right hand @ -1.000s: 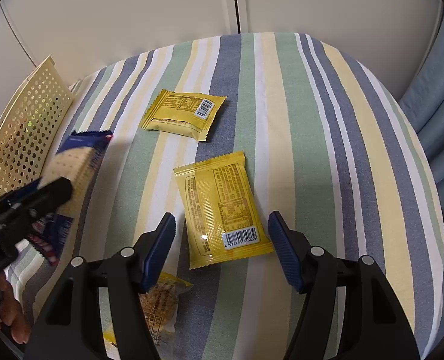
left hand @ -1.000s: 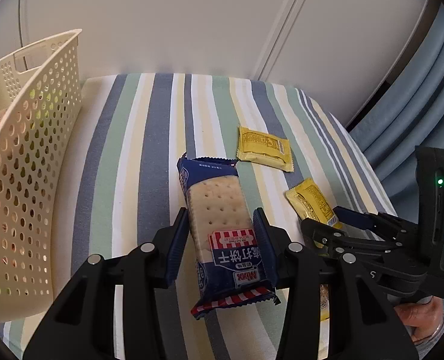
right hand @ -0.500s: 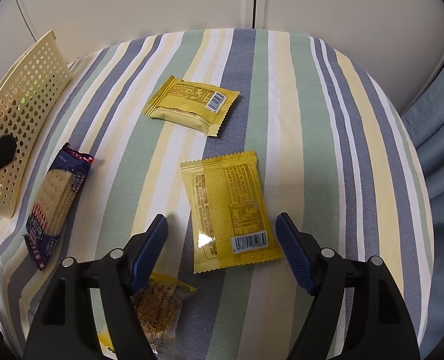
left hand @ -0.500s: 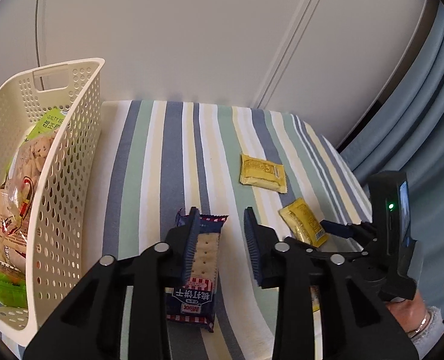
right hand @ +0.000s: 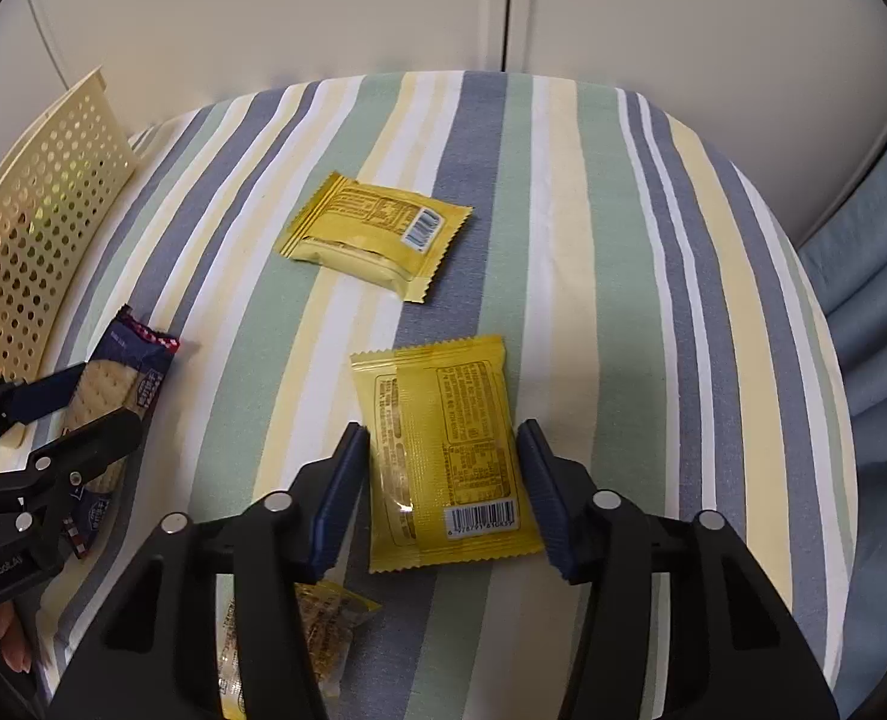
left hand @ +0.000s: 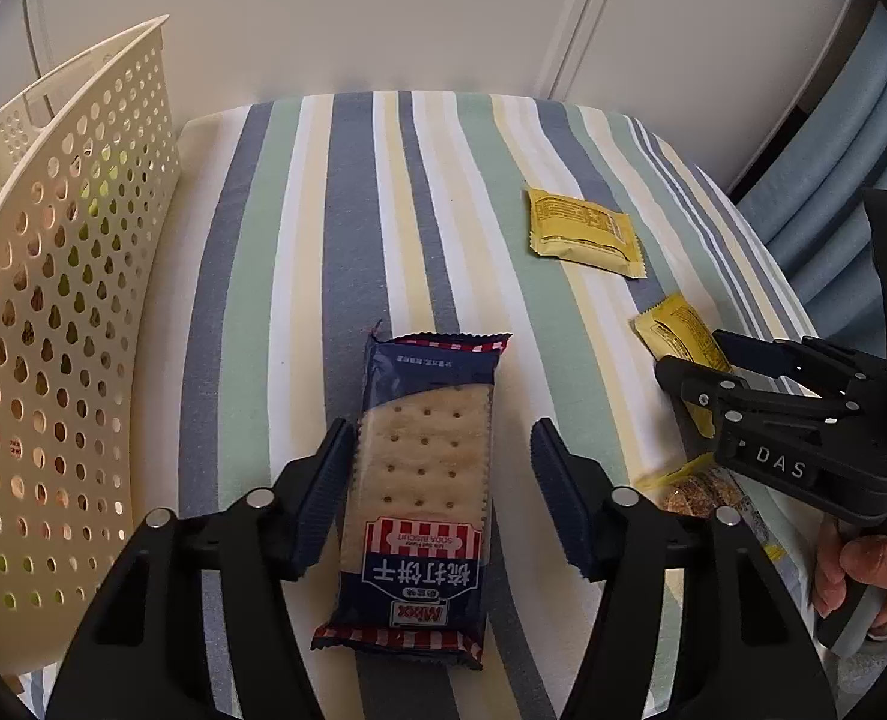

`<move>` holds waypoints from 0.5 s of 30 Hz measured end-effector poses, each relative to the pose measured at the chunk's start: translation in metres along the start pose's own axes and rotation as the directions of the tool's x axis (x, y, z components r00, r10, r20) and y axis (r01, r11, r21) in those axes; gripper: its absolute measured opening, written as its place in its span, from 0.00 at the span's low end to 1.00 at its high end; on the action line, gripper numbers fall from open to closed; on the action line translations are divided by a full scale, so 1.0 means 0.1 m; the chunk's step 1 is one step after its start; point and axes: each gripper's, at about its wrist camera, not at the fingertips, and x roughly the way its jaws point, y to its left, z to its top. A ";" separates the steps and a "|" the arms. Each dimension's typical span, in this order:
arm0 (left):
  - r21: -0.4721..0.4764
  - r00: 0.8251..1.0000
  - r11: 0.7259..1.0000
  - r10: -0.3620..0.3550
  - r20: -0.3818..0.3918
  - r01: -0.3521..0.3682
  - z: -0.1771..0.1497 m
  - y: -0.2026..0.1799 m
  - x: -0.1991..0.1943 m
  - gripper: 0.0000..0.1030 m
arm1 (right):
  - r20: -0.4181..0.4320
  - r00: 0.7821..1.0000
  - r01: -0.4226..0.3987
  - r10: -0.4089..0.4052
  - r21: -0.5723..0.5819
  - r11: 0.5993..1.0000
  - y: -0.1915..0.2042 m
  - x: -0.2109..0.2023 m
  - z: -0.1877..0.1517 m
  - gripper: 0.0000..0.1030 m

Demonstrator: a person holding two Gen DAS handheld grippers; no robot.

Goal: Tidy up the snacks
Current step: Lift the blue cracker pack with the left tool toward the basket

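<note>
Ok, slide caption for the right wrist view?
Open right gripper straddling a yellow snack packet on the striped cloth.

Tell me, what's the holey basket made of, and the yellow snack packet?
The basket looks like cream plastic, matte and stiff: its wall is moulded with even rows of holes. The yellow packet between the right gripper looks like thin plastic film, probably foil-lined: it is glossy, creased, with zigzag sealed ends.

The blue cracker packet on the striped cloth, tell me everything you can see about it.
The cracker packet is a long, glossy, dark blue plastic wrapper with red-and-white striped ends, white lettering and a picture of a pale, dotted cracker. It looks sealed and lies flat on the striped cloth, to the right of the cream basket. The open jaws of the left gripper straddle it; its left jaw is at the packet's edge, its right jaw stands clear.
</note>
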 end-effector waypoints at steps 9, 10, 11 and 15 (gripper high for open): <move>0.013 0.993 0.999 -0.039 0.115 0.038 0.03 -0.06 -0.26 0.44 | 0.021 0.998 -0.053 0.052 0.061 0.997 -0.10 -0.03 -0.03 0.46; 0.005 0.990 0.999 -0.044 0.131 0.044 0.05 -0.05 -0.31 0.44 | 0.021 0.999 -0.051 0.050 0.060 0.997 -0.10 -0.03 -0.03 0.46; -0.004 0.987 0.999 -0.050 0.155 0.051 0.07 -0.03 -0.39 0.44 | 0.020 0.999 -0.047 0.046 0.057 0.997 -0.09 -0.03 -0.03 0.46; -0.044 0.969 0.996 -0.068 0.238 0.081 0.10 0.06 -0.68 0.44 | 0.020 0.999 -0.035 0.034 0.050 0.998 -0.07 -0.03 -0.03 0.46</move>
